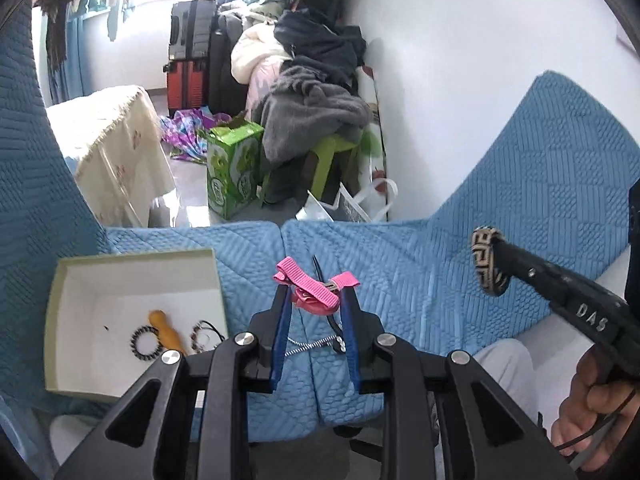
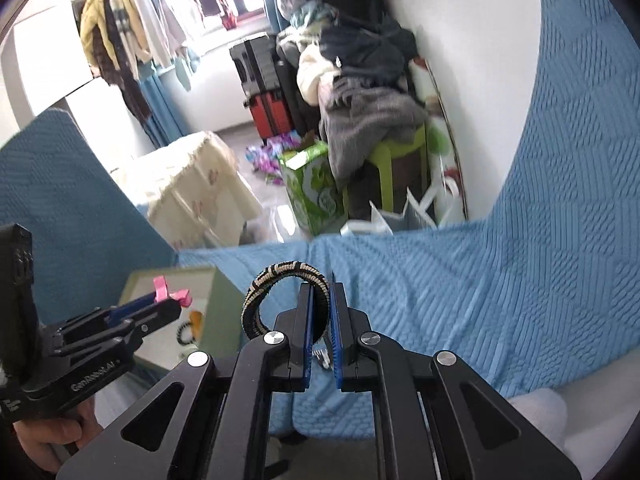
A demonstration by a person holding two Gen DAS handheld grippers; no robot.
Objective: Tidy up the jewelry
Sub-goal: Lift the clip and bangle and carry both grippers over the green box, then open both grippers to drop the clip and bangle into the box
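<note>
The left gripper (image 1: 314,290) clamps a pink ribbon hair clip (image 1: 316,288) crosswise and the right gripper (image 2: 320,292) pinches a patterned bangle (image 2: 280,274) by its rim, both aloft, likely bound for the open box (image 1: 132,258) already holding beaded pieces

A pink hair clip (image 1: 316,288), a black-and-cream patterned bangle (image 2: 280,280), probably woven, and blue quilted cover (image 1: 500,248).
</note>
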